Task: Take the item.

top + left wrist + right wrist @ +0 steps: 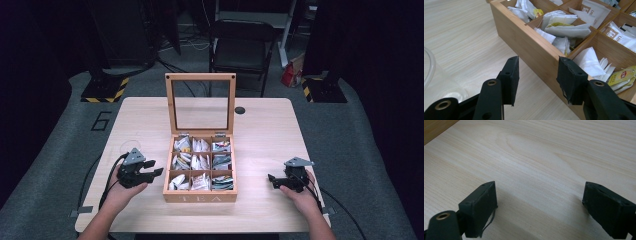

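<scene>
Box (pixel 200 196) sits just right of left tool (pixel 154 167).

Wooden table (pixel 265 135) carries an open tea box (pixel 200 196).

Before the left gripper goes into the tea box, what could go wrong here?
The left gripper, jaws open, sits right at the tea box wall, so one jaw may hit the wood and push the box. The tea bags lie loosely piled; a grab may lift several. The glass lid stands upright and might fall shut if the box is jolted.
</scene>
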Motion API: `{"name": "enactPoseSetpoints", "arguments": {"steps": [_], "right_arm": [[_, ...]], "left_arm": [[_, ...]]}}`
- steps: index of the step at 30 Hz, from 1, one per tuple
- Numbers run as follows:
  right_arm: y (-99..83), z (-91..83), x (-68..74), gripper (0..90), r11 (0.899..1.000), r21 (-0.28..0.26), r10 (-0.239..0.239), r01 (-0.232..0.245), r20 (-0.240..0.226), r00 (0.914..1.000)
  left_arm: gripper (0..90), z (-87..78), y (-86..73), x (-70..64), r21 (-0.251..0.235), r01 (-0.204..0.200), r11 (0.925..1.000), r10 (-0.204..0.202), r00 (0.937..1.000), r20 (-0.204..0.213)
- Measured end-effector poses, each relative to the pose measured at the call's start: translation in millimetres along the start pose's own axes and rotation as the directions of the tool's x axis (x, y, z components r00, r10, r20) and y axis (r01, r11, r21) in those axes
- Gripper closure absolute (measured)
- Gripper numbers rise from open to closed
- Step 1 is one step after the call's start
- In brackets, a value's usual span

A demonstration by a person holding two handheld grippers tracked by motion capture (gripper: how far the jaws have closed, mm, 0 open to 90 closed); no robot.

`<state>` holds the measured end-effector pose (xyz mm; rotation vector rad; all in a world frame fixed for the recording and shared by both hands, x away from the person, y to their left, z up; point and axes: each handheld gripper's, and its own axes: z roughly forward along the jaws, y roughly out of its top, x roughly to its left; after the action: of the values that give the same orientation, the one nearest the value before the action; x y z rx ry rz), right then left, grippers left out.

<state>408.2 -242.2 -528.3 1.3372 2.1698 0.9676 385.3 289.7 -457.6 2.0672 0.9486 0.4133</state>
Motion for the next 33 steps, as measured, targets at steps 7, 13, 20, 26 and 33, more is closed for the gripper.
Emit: {"name": "enactPoseSetpoints", "arguments": {"steps": [7,13,20,26,33], "right_arm": [[0.1,0.1,-0.4,11.6,1.0,-0.001,-0.005,0.005,-0.001,1.0],[0.0,0.0,-0.6,11.6,1.0,0.001,-0.007,0.007,-0.002,1.0],[0.1,0.1,-0.5,11.6,1.0,-0.001,-0.006,0.006,-0.001,1.0],[0.1,0.1,-0.5,11.6,1.0,-0.001,-0.005,0.005,-0.001,1.0],[0.1,0.1,-0.4,11.6,1.0,-0.001,-0.005,0.005,-0.001,1.0]], "left_arm": [[53.4,2.8,6.7,-3.0,-0.009,-0.008,0.9999,0.008,0.9998,0.018],[54.5,7.6,15.0,-8.8,-0.01,-0.031,0.9995,0.032,0.9989,0.033],[54.6,14.3,26.8,-16.7,-0.015,-0.058,0.9982,0.059,0.9968,0.053],[54.6,18.3,33.6,-22.6,-0.016,-0.069,0.9975,0.07,0.9945,0.078],[55.5,24.3,39.8,-29.3,-0.023,-0.085,0.9961,0.087,0.9918,0.094]]}}
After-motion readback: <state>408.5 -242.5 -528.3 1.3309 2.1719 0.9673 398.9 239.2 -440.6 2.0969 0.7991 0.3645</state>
